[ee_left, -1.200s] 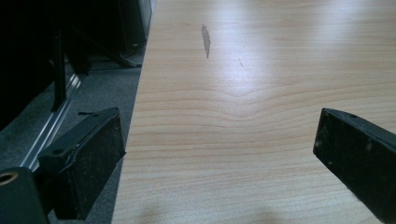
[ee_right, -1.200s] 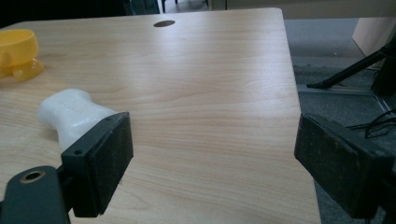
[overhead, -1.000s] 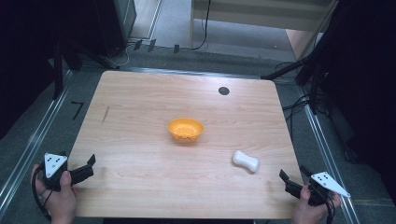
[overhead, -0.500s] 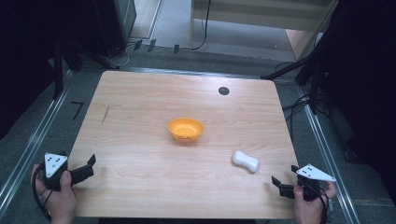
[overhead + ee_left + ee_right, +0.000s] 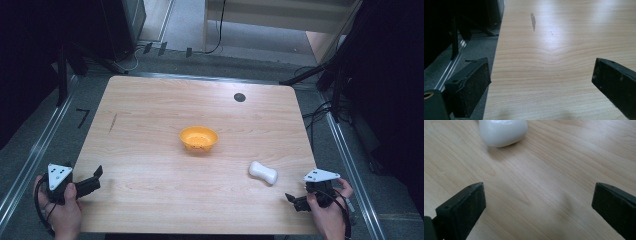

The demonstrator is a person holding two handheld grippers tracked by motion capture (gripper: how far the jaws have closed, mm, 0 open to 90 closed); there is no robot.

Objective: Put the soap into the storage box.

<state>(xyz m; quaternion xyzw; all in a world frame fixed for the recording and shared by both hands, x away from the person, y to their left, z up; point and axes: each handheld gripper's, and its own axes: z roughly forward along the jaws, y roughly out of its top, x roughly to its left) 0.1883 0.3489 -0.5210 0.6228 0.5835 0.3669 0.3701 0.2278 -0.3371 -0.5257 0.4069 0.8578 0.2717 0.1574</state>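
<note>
Two grippers wait at the near edge of the table (image 5: 150,110); the right gripper (image 5: 296,200) sits near the white lump (image 5: 263,172), and its jaws stand wide apart with nothing between them; the left gripper (image 5: 92,181) is far off at the near left corner, with its jaws spread too and only bare wood in front. The white lump lies flat on the wood, toward the near right, a bit apart from the orange bowl (image 5: 198,138) in the middle. It looks smooth and shiny, so I think it may slip; it looks small and light, and I cannot tell if it is soft or hard. Its middle looks a little thinner, so that seems the best place to pinch. The right edge is close; open wood lies all around the bowl, so moving is easy.
</note>
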